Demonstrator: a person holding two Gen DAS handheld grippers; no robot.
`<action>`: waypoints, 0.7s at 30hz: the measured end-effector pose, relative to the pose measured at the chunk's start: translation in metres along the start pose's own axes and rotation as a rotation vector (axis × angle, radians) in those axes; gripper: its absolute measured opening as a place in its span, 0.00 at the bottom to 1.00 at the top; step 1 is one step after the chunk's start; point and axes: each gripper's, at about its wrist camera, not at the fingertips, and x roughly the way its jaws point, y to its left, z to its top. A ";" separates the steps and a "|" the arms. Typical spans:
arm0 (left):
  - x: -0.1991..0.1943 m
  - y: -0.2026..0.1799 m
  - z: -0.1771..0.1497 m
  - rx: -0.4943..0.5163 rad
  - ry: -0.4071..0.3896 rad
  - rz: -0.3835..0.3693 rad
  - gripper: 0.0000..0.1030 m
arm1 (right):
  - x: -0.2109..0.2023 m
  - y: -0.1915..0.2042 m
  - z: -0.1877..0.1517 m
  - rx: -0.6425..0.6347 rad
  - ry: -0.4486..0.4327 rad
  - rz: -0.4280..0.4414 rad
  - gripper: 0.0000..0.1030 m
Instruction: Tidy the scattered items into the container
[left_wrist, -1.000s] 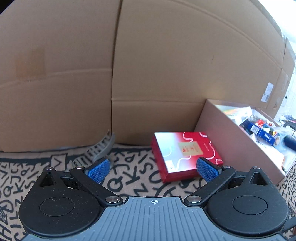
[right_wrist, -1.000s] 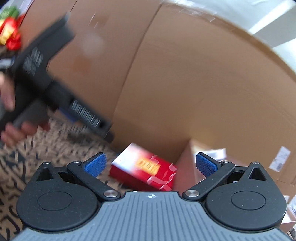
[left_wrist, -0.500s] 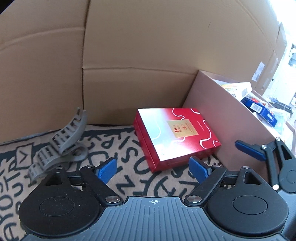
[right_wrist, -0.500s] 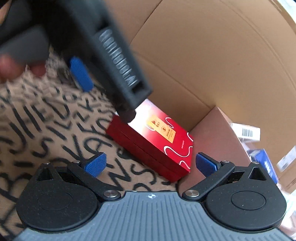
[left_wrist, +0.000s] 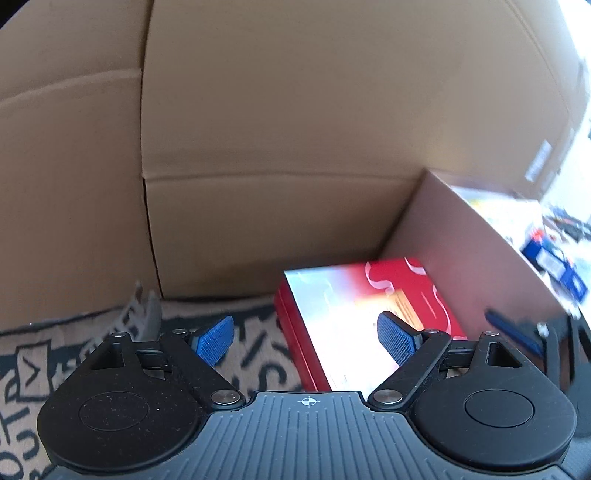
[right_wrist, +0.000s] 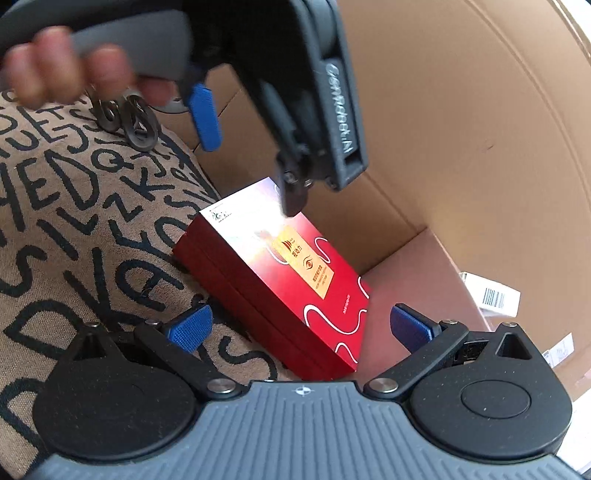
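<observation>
Nearby, red box against cardboard container, grey clip aside

A tan cloth printed with black letters covers the surface. A flat red box lies on it at the far right, just beside the wall of an open cardboard container, and a grey ribbed clip lies at the far left.

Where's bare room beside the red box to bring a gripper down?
Bare patterned cloth lies on the red box's open long side. Its other side is crowded by the container and cardboard wall. A grey clip lies farther off.
</observation>
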 end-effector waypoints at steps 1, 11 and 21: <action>0.003 0.002 0.004 -0.003 -0.005 0.007 0.89 | -0.001 0.000 -0.001 -0.006 -0.002 -0.003 0.99; 0.041 0.006 0.027 0.008 0.024 -0.036 0.88 | -0.011 -0.005 -0.011 0.004 -0.017 0.011 0.99; 0.023 -0.015 0.001 0.177 0.077 -0.118 0.69 | -0.024 -0.004 -0.015 -0.010 -0.025 0.004 0.99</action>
